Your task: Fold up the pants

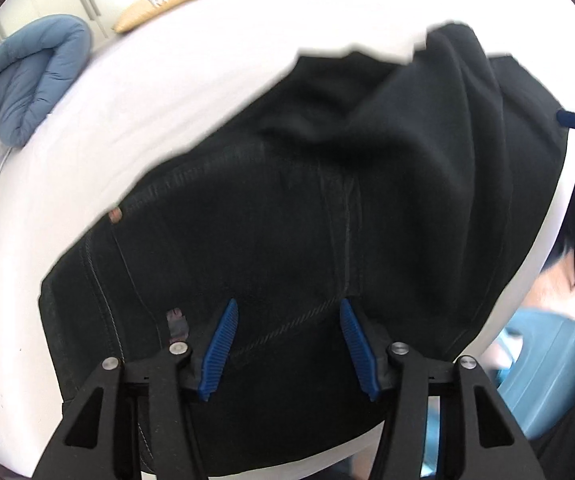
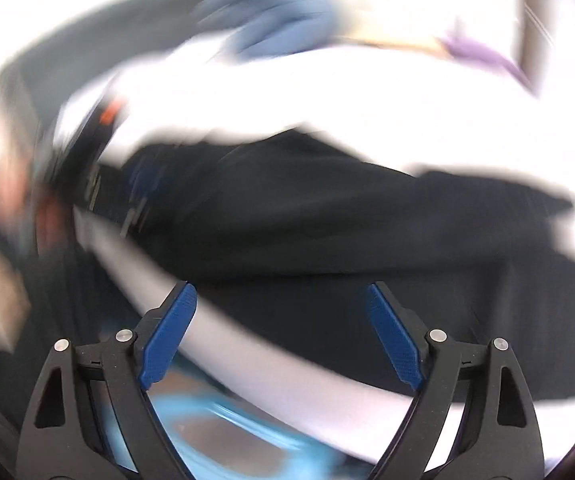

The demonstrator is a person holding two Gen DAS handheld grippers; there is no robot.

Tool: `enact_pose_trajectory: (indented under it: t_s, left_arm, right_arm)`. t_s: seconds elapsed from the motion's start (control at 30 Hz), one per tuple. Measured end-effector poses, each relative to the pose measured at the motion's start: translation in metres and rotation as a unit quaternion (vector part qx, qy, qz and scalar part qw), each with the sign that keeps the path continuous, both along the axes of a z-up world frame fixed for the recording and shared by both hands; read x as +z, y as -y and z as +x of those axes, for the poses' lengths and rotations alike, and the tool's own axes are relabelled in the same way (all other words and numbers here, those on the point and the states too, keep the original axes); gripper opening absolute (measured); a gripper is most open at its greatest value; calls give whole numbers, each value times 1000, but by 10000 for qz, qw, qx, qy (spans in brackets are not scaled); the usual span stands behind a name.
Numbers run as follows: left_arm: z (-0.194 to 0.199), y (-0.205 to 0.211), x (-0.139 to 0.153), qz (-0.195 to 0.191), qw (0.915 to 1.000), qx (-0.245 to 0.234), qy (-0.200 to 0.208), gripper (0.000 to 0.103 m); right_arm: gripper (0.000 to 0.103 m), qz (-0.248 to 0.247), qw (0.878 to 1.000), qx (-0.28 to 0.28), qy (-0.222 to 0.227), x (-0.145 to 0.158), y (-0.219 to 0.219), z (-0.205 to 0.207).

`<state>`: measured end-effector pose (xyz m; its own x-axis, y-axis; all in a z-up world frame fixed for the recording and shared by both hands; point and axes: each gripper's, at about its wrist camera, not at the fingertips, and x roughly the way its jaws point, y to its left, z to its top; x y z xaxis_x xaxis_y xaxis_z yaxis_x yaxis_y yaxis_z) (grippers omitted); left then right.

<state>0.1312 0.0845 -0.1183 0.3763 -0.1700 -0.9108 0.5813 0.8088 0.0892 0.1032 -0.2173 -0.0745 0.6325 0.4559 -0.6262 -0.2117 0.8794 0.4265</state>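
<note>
Black pants [image 1: 307, 216] lay bunched on the white bed [image 1: 147, 112], one fold apparently made. My left gripper [image 1: 289, 308] and right gripper [image 2: 281, 292] stood apart, empty. I judged flattening and further folds remained.

One pair of black pants [image 1: 327, 208], one blue quilt [image 1: 27, 76], two hand-held grippers [image 1: 289, 308].

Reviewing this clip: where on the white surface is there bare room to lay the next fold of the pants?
Bare white surface lies between the black pants and the blue padded bundle, up to the tan and purple items. The near edge is crowded: pants under the open left gripper.
</note>
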Motion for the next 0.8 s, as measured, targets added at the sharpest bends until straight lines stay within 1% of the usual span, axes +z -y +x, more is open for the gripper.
enact_pose_trajectory:
  t_s: [0.03, 0.07, 0.1, 0.13, 0.17, 0.2, 0.27, 0.3, 0.37, 0.4, 0.43, 0.5, 0.53, 0.6, 0.67, 0.7, 0.73, 0.77, 0.8]
  left_arm:
    - [2, 3, 2, -128, 9999, 94, -46, 57]
    - [4, 7, 0, -198, 9995, 193, -149, 57]
    - [7, 10, -6, -174, 9990, 302, -279, 57]
    - [7, 14, -19, -35, 9980, 420, -476, 58]
    - [6, 18, -25, -40, 9981, 479, -395, 60]
    - [4, 20, -27, -90, 9983, 515, -272, 62]
    - [5, 21, -25, -133, 9973, 642, -324, 62]
    - [2, 22, -24, -90, 9972, 663, -338, 62]
    - [1, 26, -23, 19, 9975, 627, -323, 62]
    - [1, 26, -23, 29, 9974, 628, -340, 62]
    - [6, 40, -23, 11, 9972, 644, -371, 62]
    - [7, 40, -23, -30, 9970, 664, -387, 62]
    - [5, 41, -22, -20, 9971, 664, -372, 62]
    - [7, 42, -21, -13, 9970, 677, -364, 63]
    - [8, 45, -19, -10, 9970, 683, -368, 63]
    - [7, 46, -19, -11, 9969, 690, -371, 63]
    - [9, 44, -18, -10, 9969, 689, -373, 63]
    - [11, 37, -20, -12, 9969, 686, -375, 63]
    - [10, 40, -19, -15, 9969, 687, -382, 63]
  right_arm:
    - [87, 561, 9974, -415, -202, -3, 32, 11]
    - [87, 1045, 9908, -785, -347, -7, 60, 19]
    - [87, 1486, 9812, -1138, -464, -12, 86, 27]
    - [87, 1950, 9682, -1452, -582, -20, 111, 36]
    - [87, 2356, 9546, -1698, -670, -28, 132, 47]
    - [87, 2586, 9442, -1897, -753, -36, 148, 57]
    - [87, 2890, 9291, -2120, -909, -49, 165, 76]
    - [87, 2992, 9229, -2199, -1016, -58, 171, 87]
    - [87, 3011, 9067, -2549, -1492, -76, 178, 109]
    - [87, 3116, 9014, -2576, -1553, -80, 177, 117]
    - [87, 3138, 9023, -2522, -1540, -78, 174, 127]
    - [87, 3066, 9073, -2388, -1604, -69, 166, 145]
    - [87, 3121, 9063, -2342, -1624, -65, 170, 156]
    - [87, 3252, 9012, -2380, -1594, -47, 179, 181]
    - [87, 3215, 9023, -2433, -1528, -23, 190, 209]
    - [88, 3213, 9045, -2422, -1413, -7, 195, 224]
    - [88, 3179, 9116, -2312, -1200, 13, 196, 238]
    - [88, 3079, 9205, -2178, -1022, 30, 201, 255]
    - [88, 2915, 9290, -2098, -896, 48, 202, 267]
